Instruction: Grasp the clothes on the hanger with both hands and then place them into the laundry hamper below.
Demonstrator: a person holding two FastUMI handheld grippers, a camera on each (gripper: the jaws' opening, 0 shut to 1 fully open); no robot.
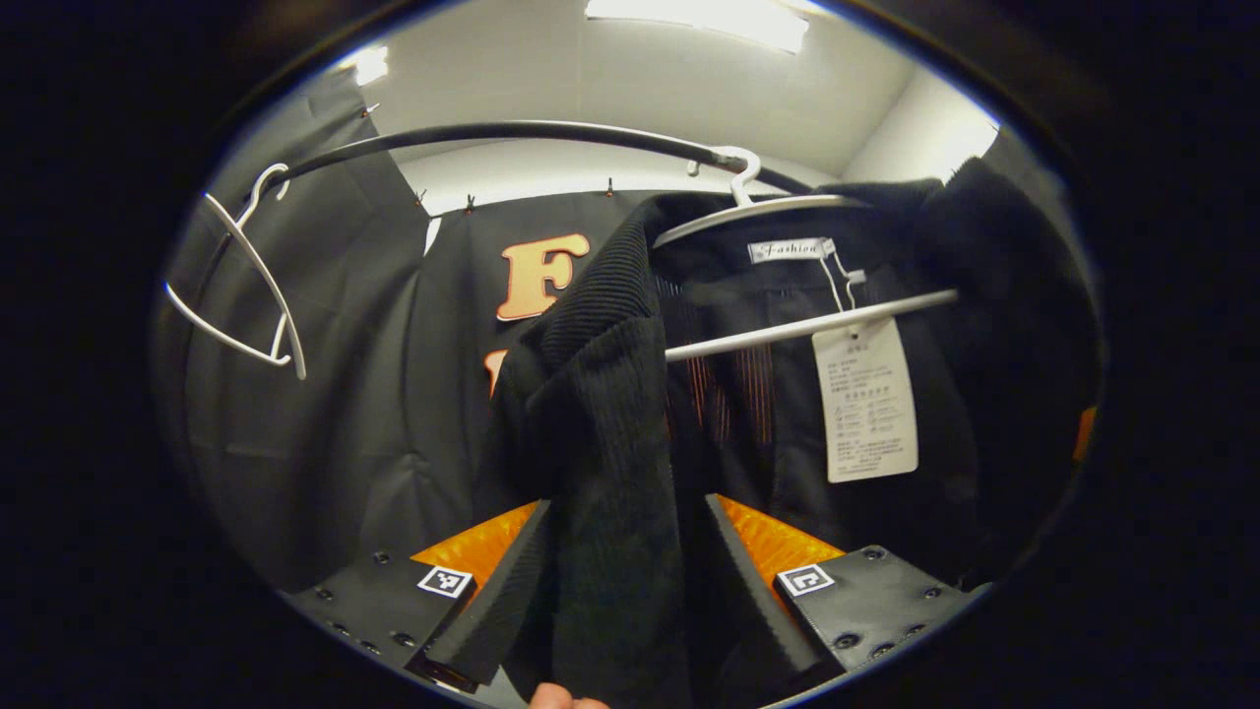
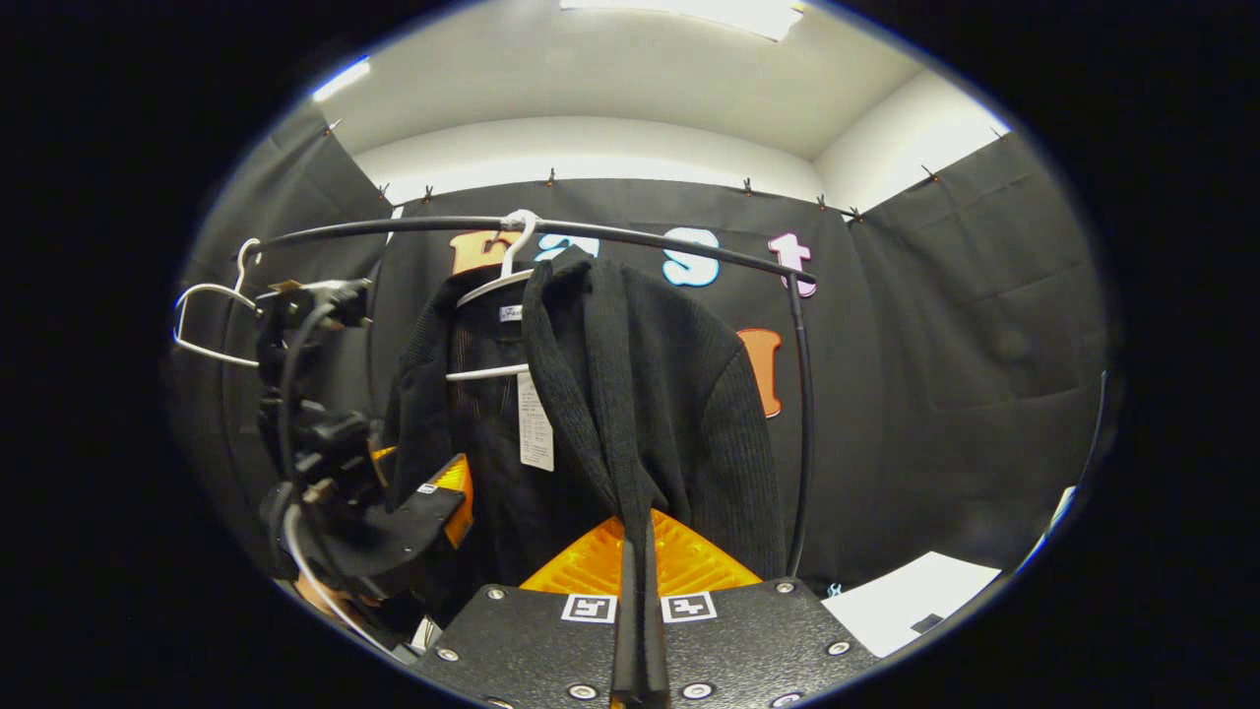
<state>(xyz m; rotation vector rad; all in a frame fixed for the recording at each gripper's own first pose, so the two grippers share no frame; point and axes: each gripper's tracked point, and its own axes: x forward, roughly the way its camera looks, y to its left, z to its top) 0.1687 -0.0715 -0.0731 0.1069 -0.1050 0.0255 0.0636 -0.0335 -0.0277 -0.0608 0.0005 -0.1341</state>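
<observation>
Dark booth; right tongs point(image 2: 637, 630) pinch jacket point(image 2: 630, 394).

1. Bright ceiling lights point(image 1: 699, 15) glare white above the rail point(image 1: 512, 133); the ceiling around them washes out.
2. Below the rail, the black jacket point(image 2: 640, 394) is dim, with little weave detail.
3. Fisheye bends the rail into an arc.
4. Edges darken and soften.

From my left gripper view, the white neck label point(image 1: 790, 249) inside the black garment's point(image 1: 610, 414) collar reads "Fashion" in script. The paper hang tag point(image 1: 866, 399) below it carries lines of print too small for me to read. My finger plates bear square black-and-white markers point(image 1: 445, 581), no words.
</observation>
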